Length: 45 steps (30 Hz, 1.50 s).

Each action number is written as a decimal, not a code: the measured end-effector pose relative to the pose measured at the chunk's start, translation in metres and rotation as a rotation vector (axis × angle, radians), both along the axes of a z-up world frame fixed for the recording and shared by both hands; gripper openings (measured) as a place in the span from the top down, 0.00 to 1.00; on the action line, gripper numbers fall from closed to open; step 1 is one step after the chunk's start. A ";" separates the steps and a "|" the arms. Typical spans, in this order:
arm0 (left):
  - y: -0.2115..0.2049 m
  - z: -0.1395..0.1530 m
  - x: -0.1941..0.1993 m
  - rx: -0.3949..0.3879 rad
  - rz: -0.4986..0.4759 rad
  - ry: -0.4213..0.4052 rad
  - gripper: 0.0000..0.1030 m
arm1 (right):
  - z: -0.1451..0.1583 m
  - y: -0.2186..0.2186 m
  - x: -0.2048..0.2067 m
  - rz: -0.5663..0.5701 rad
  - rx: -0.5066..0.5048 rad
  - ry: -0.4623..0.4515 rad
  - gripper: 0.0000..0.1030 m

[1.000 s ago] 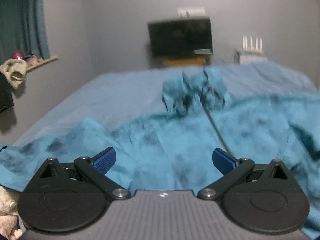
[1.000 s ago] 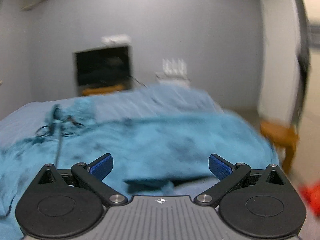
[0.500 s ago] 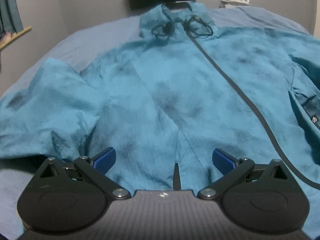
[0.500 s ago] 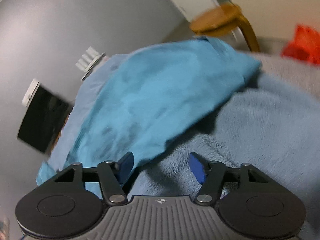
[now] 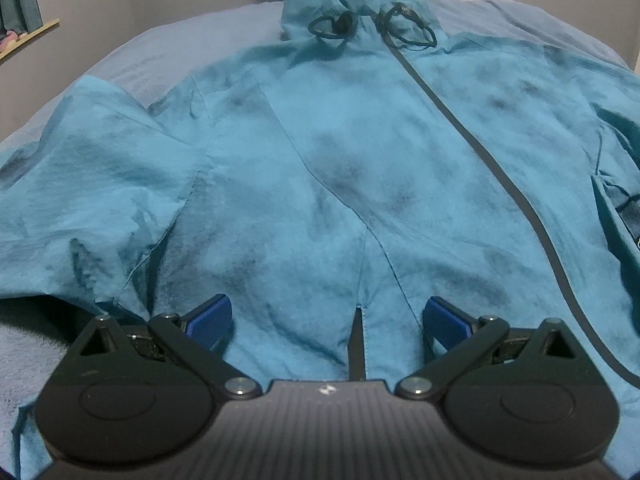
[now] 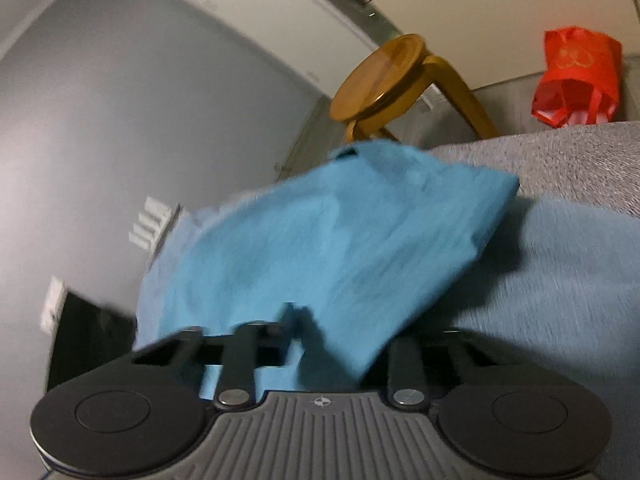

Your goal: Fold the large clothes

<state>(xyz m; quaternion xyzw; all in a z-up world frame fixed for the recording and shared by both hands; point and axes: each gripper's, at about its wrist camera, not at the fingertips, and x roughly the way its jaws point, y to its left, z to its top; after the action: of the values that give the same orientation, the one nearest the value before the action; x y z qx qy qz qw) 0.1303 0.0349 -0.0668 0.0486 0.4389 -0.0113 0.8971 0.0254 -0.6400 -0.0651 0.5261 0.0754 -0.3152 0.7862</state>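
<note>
**Teal jacket against pale blue bedding**

The jacket [image 5: 360,152] is teal, mottled with darker smudges, and a dark zipper [image 5: 496,168] runs from 12 toward 5 o'clock. Its drawcords [image 5: 332,26] are black. The bedspread [image 5: 168,48] beneath is pale blue-grey. The left gripper [image 5: 326,320] is black with bright blue pads [image 5: 212,314]. From the right wrist, the sleeve [image 6: 340,248] reads lighter turquoise; at 12 o'clock is a honey-brown wooden stool [image 6: 380,80], and at 2 o'clock a red-orange bag [image 6: 576,76]. The wall [image 6: 100,120] is grey.
</note>
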 end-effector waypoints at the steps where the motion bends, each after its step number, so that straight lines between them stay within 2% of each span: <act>1: 0.000 0.000 0.000 0.000 0.000 -0.002 0.00 | 0.007 -0.003 0.000 -0.009 0.000 -0.021 0.92; 2: 0.000 0.001 0.000 0.002 -0.001 -0.007 0.00 | 0.015 -0.004 0.000 -0.013 -0.014 -0.025 0.93; 4: -0.001 0.002 -0.002 0.008 -0.006 -0.019 0.00 | 0.045 0.003 0.006 0.004 -0.104 -0.017 0.93; 8: -0.001 0.007 -0.007 0.005 -0.012 -0.045 0.00 | 0.119 0.033 0.026 0.095 -0.351 0.021 0.93; 11: 0.001 0.010 -0.009 -0.005 -0.009 -0.059 0.00 | 0.175 0.061 0.050 0.175 -0.525 0.005 0.94; 16: 0.007 0.012 -0.011 -0.040 -0.001 -0.077 0.00 | 0.245 0.146 0.091 0.344 -0.762 -0.046 0.94; 20: 0.017 0.011 -0.010 -0.093 0.019 -0.072 0.00 | 0.268 0.233 0.122 0.529 -0.861 -0.124 0.94; 24: 0.027 0.008 -0.007 -0.141 0.045 -0.061 0.00 | 0.264 0.322 0.148 0.726 -0.900 -0.169 0.94; 28: 0.035 0.010 -0.006 -0.185 0.061 -0.074 0.00 | 0.230 0.411 0.169 0.939 -0.897 -0.162 0.94; 31: 0.042 0.010 -0.005 -0.218 0.084 -0.080 0.00 | 0.184 0.477 0.179 1.079 -0.887 -0.067 0.94; 33: 0.047 0.010 -0.004 -0.237 0.102 -0.079 0.00 | 0.153 0.506 0.183 1.153 -0.872 0.008 0.92; 36: 0.053 0.011 -0.004 -0.259 0.117 -0.084 0.00 | 0.118 0.523 0.170 1.220 -0.793 0.072 0.79; 38: 0.053 0.012 -0.004 -0.263 0.120 -0.083 0.00 | 0.105 0.514 0.160 1.220 -0.706 0.079 0.56; 39: 0.052 0.011 -0.003 -0.257 0.118 -0.081 0.00 | 0.105 0.506 0.166 1.207 -0.667 0.077 0.53; 40: 0.049 0.011 -0.003 -0.247 0.114 -0.079 0.00 | 0.107 0.500 0.165 1.190 -0.628 0.074 0.50; 45: 0.040 0.008 -0.003 -0.207 0.080 -0.076 0.00 | 0.085 0.487 0.170 1.166 -0.479 0.052 0.49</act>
<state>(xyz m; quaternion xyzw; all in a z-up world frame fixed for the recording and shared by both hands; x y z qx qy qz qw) 0.1270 0.0750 -0.0584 -0.0613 0.4027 -0.0188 0.9131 0.1954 -0.1527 0.0197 0.1997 0.2964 0.1444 0.9227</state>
